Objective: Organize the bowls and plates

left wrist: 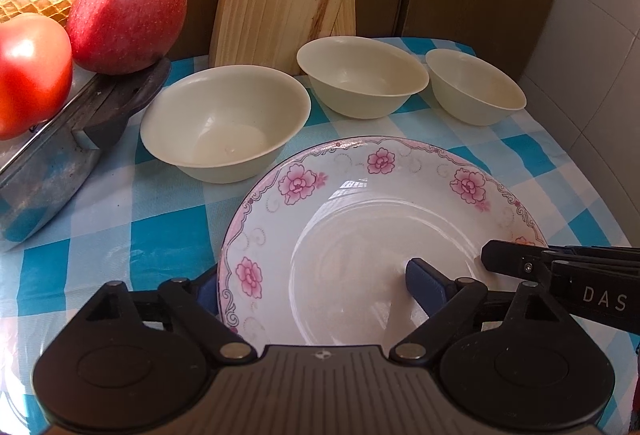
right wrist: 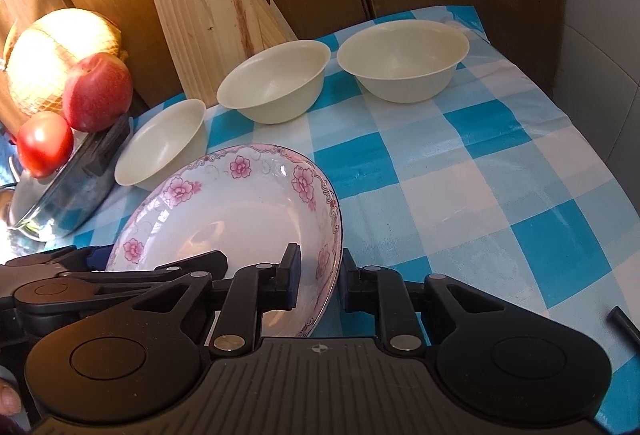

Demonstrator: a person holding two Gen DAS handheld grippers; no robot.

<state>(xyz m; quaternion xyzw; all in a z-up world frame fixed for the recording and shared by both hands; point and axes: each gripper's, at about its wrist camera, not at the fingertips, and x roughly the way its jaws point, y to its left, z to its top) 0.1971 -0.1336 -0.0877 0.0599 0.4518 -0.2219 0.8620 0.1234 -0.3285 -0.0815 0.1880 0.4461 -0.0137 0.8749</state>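
While both grippers are reaching for the flowered plate [left wrist: 360, 235], it could be slipping and cracking, because it is smooth and tilted. The left gripper [left wrist: 312, 287] is standing wide apart around the plate's near left rim. The right gripper [right wrist: 320, 275] is standing apart around its right rim, not squeezing. The plate is sitting near, with three cream bowls [left wrist: 224, 123] farther back.
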